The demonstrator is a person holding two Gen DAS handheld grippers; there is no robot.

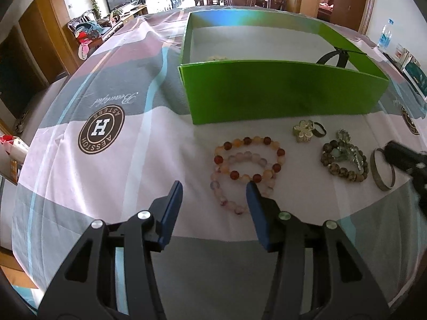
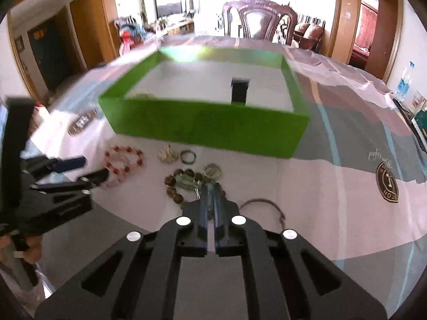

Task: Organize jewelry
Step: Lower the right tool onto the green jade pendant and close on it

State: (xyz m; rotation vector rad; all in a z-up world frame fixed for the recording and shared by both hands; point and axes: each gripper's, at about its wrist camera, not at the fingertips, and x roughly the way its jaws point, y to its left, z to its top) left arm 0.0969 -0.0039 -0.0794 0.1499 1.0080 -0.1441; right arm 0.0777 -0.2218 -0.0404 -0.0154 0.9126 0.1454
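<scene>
From the left wrist, the left gripper hangs with jaws spread wide and empty, its right tip just over the red-and-peach bead bracelet. A green box stands behind on the cloth-covered worktop.

From the right wrist, the box's white floor shows. The right gripper has its jaws clenched, over the dark bead bracelet; whether it grips anything I cannot tell. A carved chair stands beyond.

Matt green cardboard box, white paper-like lining. Smooth printed cloth tablecloth, faintly sheened. Glossy translucent stone-like beads on bracelet; dull dark metal bangle at three o'clock of it. Matt black plastic left gripper, blue pads.
</scene>
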